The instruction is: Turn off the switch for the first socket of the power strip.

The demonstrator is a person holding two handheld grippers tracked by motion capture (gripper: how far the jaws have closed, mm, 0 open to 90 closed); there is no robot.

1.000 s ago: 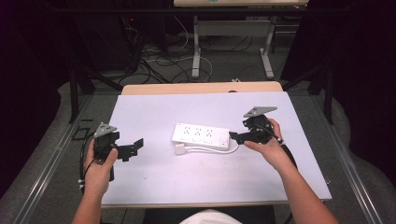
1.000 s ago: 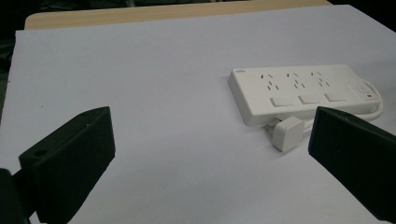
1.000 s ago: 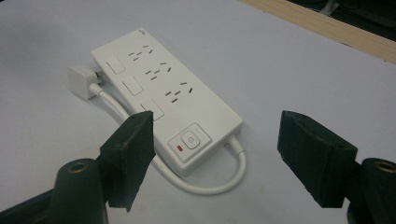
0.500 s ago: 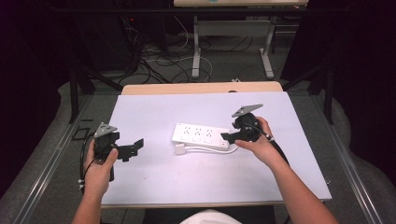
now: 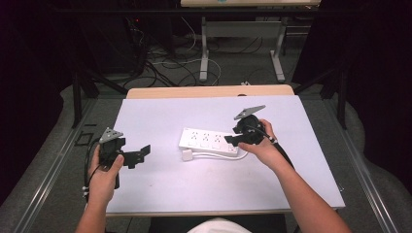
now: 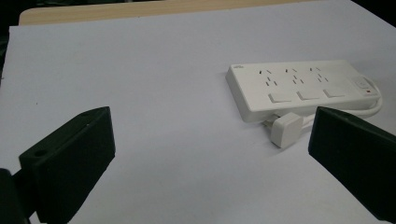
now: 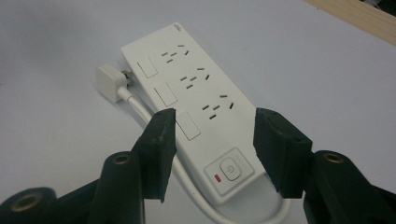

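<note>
Fingers on the right gripper (image 7: 210, 140) were spread open over the switch end of the white power strip (image 5: 209, 141), mid-frame on the surface (image 5: 194, 184). Left gripper (image 5: 141, 154) sat lower left, also wide open, holding nothing.

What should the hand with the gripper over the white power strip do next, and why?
Probably lower the right gripper and close it on the switch end of the power strip. Its jaws are open on either side of that end, above it and not touching. The left gripper waits open, well off to the side.
</note>
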